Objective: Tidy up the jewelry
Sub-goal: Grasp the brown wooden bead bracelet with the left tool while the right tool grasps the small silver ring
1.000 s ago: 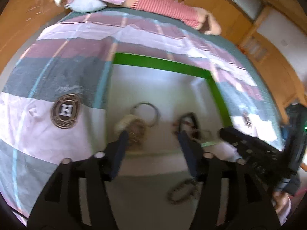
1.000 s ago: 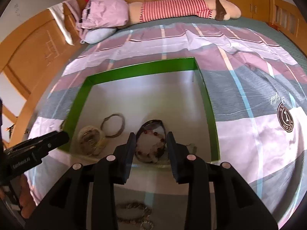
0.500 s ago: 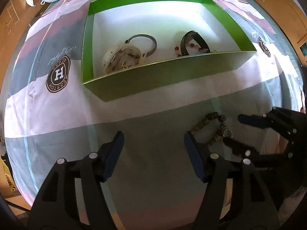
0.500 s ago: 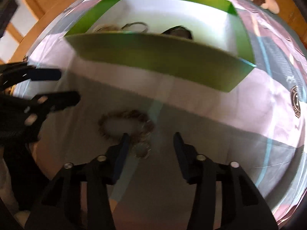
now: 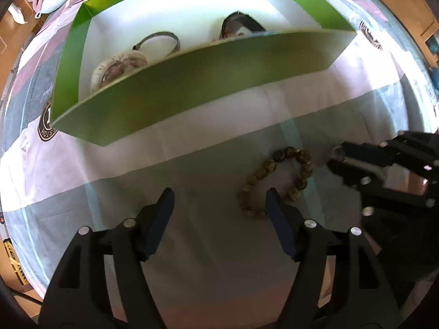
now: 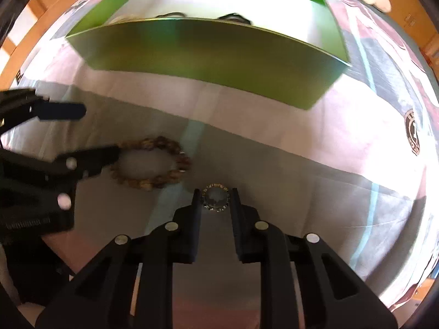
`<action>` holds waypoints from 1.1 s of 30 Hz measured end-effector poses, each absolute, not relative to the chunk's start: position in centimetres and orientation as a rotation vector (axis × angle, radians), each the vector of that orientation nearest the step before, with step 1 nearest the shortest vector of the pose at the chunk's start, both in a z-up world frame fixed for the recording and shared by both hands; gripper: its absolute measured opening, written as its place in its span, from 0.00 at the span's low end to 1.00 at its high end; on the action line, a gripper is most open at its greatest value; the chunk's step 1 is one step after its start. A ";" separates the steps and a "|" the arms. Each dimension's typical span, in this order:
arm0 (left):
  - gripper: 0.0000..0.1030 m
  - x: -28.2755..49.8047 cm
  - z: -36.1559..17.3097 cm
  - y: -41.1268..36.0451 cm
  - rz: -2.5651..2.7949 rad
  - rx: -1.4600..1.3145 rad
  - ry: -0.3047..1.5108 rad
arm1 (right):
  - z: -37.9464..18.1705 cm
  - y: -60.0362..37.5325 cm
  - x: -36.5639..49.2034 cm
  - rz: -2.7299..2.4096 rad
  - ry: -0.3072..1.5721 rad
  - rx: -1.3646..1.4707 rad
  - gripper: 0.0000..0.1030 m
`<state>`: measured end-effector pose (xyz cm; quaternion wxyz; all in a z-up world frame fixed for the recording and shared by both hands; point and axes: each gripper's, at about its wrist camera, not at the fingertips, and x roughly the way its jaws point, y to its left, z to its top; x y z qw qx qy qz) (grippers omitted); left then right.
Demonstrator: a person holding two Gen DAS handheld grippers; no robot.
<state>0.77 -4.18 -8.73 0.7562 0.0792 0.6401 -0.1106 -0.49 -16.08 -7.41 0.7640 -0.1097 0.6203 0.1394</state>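
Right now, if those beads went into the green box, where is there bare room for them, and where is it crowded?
The green box has bare white floor along its far side and right part. Its near-left area is crowded: a pale bangle, a thin metal bangle and a dark bracelet. On the bedspread, the brown bead bracelet sits beside both grippers.

"HO…S" partly legible on bedsheet badge (image 5: 46, 128)

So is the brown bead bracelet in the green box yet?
Not yet. The bead bracelet lies on the bedspread, in front of the green box.
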 end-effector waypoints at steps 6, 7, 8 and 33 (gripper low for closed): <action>0.66 1.2 -9.9 -4.1 -0.201 0.184 1.411 | -7.3 -16.6 -0.1 0.289 1.340 -0.225 0.20; 0.57 1.3 -9.8 -3.9 -0.194 0.175 1.407 | -7.4 -16.6 -0.2 0.287 1.342 -0.224 0.20; 0.46 1.4 -9.7 -3.7 -0.189 0.167 1.406 | -7.5 -16.4 -0.4 0.285 1.343 -0.225 0.20; 0.07 2.3 -6.5 -1.1 -0.069 0.070 1.312 | -7.6 -15.6 0.8 0.264 1.293 -0.200 0.20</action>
